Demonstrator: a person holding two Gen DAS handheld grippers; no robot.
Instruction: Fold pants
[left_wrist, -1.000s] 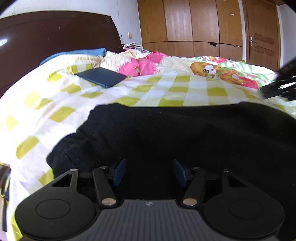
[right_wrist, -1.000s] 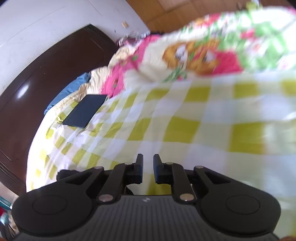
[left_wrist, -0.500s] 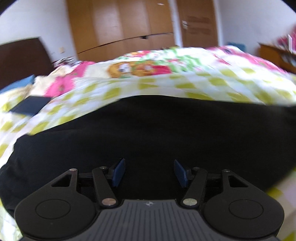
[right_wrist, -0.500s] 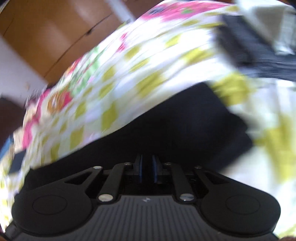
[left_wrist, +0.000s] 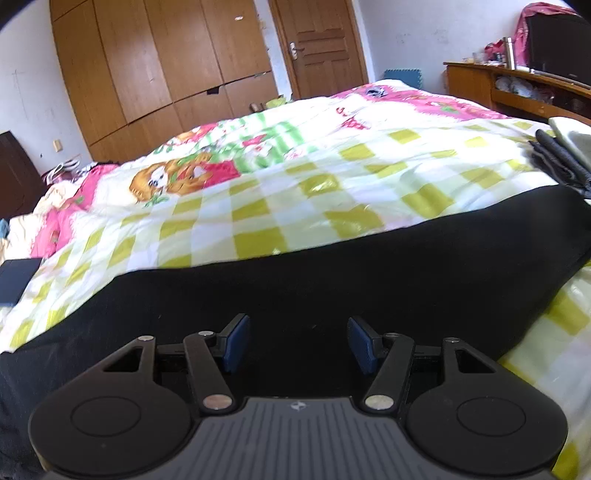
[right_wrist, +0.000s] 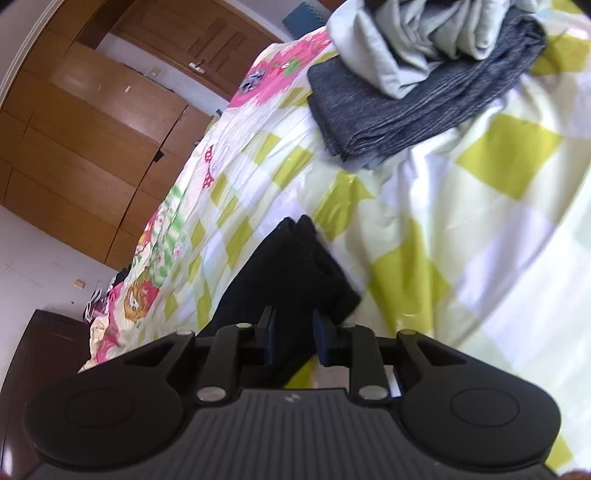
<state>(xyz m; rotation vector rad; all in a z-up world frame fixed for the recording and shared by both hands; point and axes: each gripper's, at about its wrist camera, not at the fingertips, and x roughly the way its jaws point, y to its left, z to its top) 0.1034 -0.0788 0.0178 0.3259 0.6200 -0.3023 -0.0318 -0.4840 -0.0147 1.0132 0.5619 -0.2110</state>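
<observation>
The black pants (left_wrist: 332, 273) lie stretched across the yellow-and-white checked bedspread (left_wrist: 258, 206), running left to right. My left gripper (left_wrist: 295, 341) is open and empty, just above the middle of the pants. In the right wrist view the leg end of the pants (right_wrist: 295, 266) lies in front of my right gripper (right_wrist: 293, 338). Its jaws are partly open, and black cloth shows between and below them; whether they touch it is unclear.
A pile of folded clothes, dark grey (right_wrist: 417, 99) under pale grey (right_wrist: 406, 40), sits on the bed beyond the pants' leg end; it also shows in the left wrist view (left_wrist: 561, 162). A dark flat book (left_wrist: 16, 275) lies at far left. Wooden wardrobes (left_wrist: 166, 62) stand behind the bed.
Both cameras swung right, from the headboard end toward the pants' leg end. My right gripper went from nearly shut to partly open. My left gripper stayed open over the pants.
</observation>
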